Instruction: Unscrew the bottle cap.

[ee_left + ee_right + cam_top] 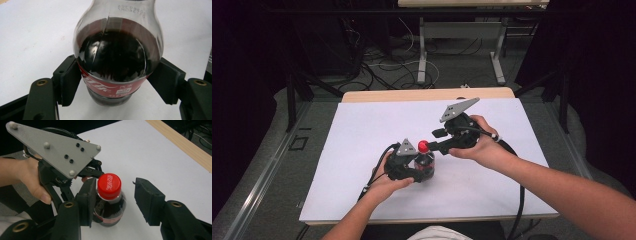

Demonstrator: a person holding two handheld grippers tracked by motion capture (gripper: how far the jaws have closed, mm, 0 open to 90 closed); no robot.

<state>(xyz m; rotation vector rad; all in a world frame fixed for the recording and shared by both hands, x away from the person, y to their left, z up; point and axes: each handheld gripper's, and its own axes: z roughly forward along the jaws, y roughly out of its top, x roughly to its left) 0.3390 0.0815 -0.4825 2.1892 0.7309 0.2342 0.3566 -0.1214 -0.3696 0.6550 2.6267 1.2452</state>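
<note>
Red cap (109,185) sits between the right hand-held gripper's (115,202) spread pads; centre them before squeezing, while the left hand-held gripper (113,82) clamps the bottle (117,55) steady.

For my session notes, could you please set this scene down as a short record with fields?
Surface: white sheet over the table
Object: small cola bottle, upright, dark drink inside
Cap: red cap, on the bottle
Left tool: clamped on the bottle's body at the label
Right tool: around the cap, one pad beside it, the other apart
</note>
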